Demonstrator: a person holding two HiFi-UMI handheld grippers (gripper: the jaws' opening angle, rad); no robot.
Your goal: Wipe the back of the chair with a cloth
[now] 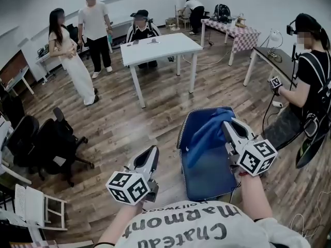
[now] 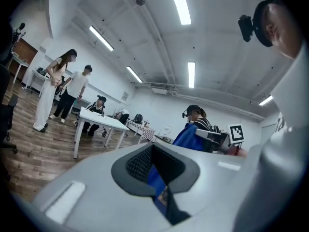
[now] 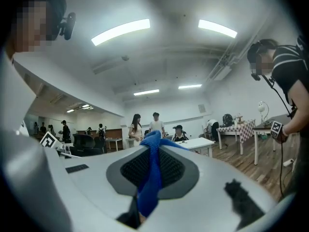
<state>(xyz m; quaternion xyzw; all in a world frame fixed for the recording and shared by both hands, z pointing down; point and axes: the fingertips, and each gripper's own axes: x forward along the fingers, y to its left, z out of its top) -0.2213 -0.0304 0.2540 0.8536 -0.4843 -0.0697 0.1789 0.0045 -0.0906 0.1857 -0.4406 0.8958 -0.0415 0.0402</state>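
- Right gripper has its jaws pinched on a fold of the blue cloth, laying it over the blue chair back, seemingly set to wipe.
- Left gripper hangs just beside the chair, jaws pressed together and empty, clear of the wiping path.
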